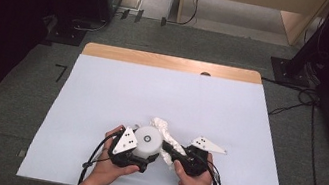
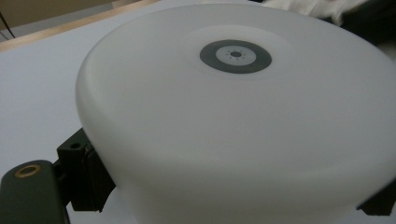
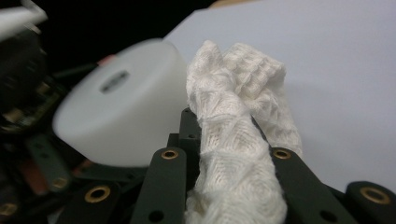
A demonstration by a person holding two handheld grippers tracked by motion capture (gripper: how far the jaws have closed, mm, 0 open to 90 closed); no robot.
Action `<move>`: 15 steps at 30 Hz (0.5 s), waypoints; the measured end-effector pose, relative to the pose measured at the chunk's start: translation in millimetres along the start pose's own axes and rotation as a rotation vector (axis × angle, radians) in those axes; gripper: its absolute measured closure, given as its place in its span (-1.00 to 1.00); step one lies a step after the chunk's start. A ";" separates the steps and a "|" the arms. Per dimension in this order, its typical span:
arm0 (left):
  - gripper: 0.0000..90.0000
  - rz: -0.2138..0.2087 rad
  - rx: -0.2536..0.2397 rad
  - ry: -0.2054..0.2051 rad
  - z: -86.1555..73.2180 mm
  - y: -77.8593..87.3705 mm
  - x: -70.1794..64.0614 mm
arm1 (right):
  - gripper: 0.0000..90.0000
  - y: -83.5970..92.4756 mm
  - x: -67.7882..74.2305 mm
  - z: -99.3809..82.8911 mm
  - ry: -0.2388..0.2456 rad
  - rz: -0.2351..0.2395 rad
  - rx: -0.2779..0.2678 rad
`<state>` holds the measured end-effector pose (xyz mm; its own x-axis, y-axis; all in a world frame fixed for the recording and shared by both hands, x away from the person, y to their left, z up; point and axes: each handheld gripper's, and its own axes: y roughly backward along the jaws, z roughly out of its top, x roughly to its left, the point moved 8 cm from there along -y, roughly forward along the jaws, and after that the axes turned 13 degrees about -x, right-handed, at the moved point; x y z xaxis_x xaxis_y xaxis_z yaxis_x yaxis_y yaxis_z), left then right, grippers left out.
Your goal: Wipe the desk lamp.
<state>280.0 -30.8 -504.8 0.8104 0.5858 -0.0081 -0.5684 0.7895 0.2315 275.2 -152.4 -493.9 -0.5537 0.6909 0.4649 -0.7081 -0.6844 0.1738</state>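
— What do you see from above?

— My left claw (image 1: 144, 162) sits at the near edge of the white-covered table (image 1: 101, 92), wrapped around a round, matte white plastic tub turned bottom-up (image 1: 147, 141). My right claw (image 1: 169, 150) is just beside it, with a crumpled white woven cloth (image 1: 166, 129) running from its jaws up along the tub's right side. The cloth touches the tub. Both of my hands come in from the near edge.

— And along the left claw?

— The tub (image 2: 243, 121) takes up nearly everything. One black jaw presses its lower left wall and the other shows at the lower right edge, so this claw is pinching the tub. On the flat top there is a dark grey ring around a pale centre with a small hole and tiny raised marks; I can read no letters or brand there. A bit of the cloth (image 2: 322, 8) shows at the far top edge.

— And along the right claw?

— The jaws are pressed nearly together on the cloth (image 3: 238, 154), which stands up between them in a thick waffle-textured roll. The tub (image 3: 121, 121) lies just to the left, blurred, its wall against the cloth. Its ring mark is too blurred to read
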 end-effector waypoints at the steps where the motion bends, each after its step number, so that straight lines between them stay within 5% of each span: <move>1: -0.81 0.001 -0.001 0.000 0.0 0.0 -0.1 | 0.71 1.7 2.8 4.6 0.006 0.007 -0.015; 7: -0.81 0.002 -0.001 0.001 -0.1 -0.3 0.0 | 0.70 11.3 17.7 25.6 0.049 0.041 -0.079; 12: -0.81 0.001 -0.001 0.001 -0.2 -0.3 0.0 | 0.70 1.9 2.8 2.7 0.022 0.015 0.013; 15: -0.81 0.001 -0.002 0.001 -0.1 -0.5 0.0 | 0.70 -4.3 -10.0 -14.6 -0.038 0.004 0.080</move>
<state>280.3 -31.1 -505.1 0.8098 0.5867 -0.0090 -0.5694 0.7894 0.2295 277.3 -152.9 -512.0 -0.5385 0.6798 0.4979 -0.6676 -0.7047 0.2402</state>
